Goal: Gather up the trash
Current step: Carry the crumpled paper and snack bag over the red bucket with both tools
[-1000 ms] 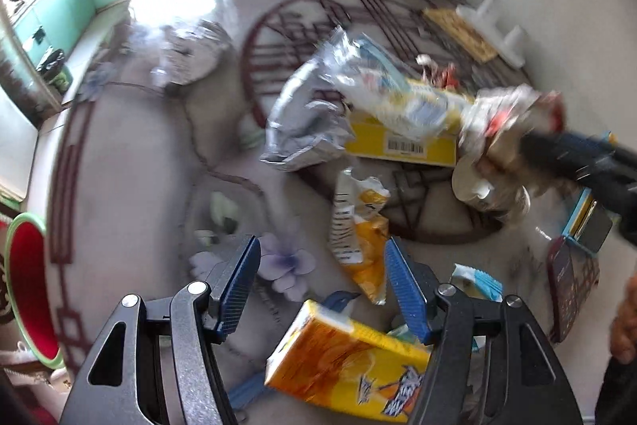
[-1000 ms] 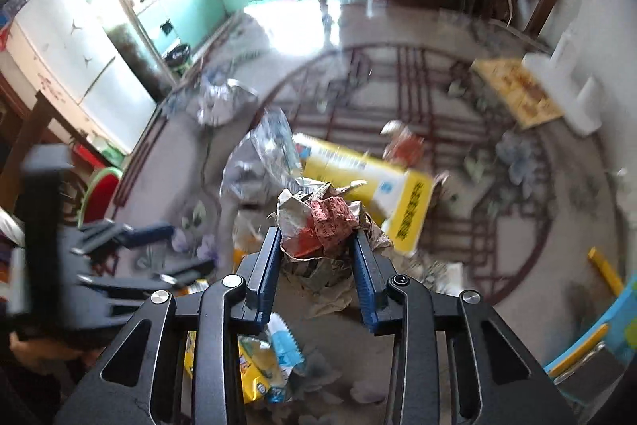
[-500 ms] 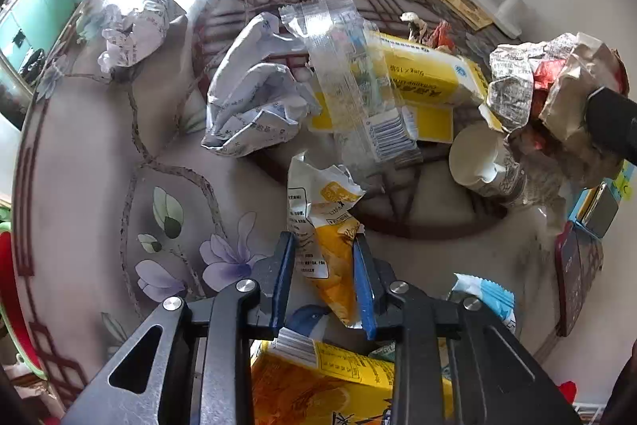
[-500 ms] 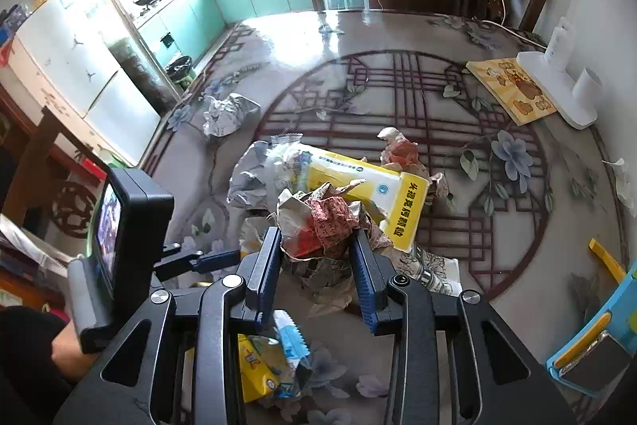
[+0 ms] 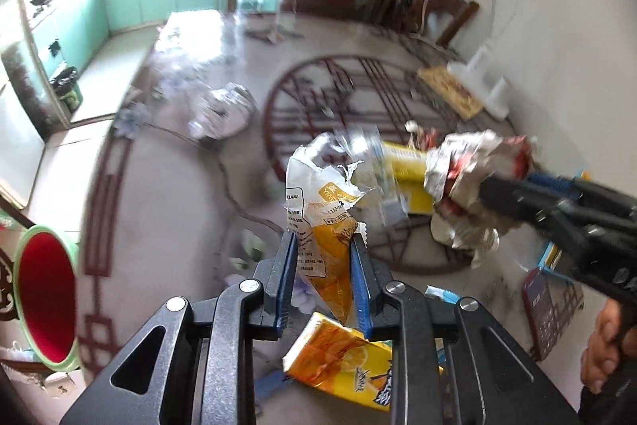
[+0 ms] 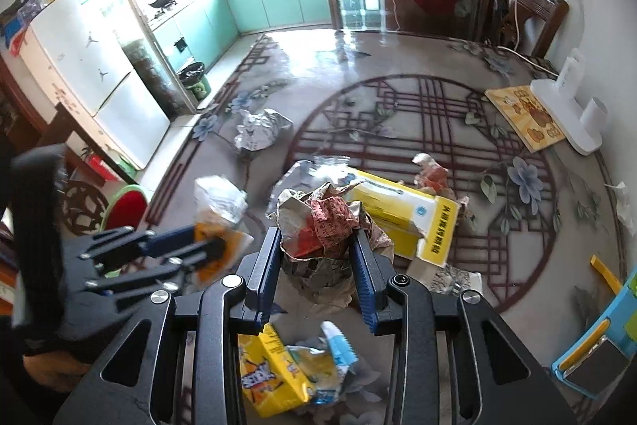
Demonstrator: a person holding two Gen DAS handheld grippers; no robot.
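Observation:
My left gripper is shut on a torn yellow and white snack wrapper and holds it above the table; it also shows blurred in the right wrist view. My right gripper is shut on a crumpled wad of newspaper and holds it up; the wad shows at the right of the left wrist view. On the table lie an orange juice carton, a yellow box, a crumpled foil bag and a blue and white wrapper.
A red basin with a green rim stands low at the left, beyond the table edge. A phone and a blue holder lie at the right. A white stand and a picture card sit at the far right.
My left gripper closed on the snack wrapper and has lifted it off the table. My right gripper still holds the newspaper wad up.

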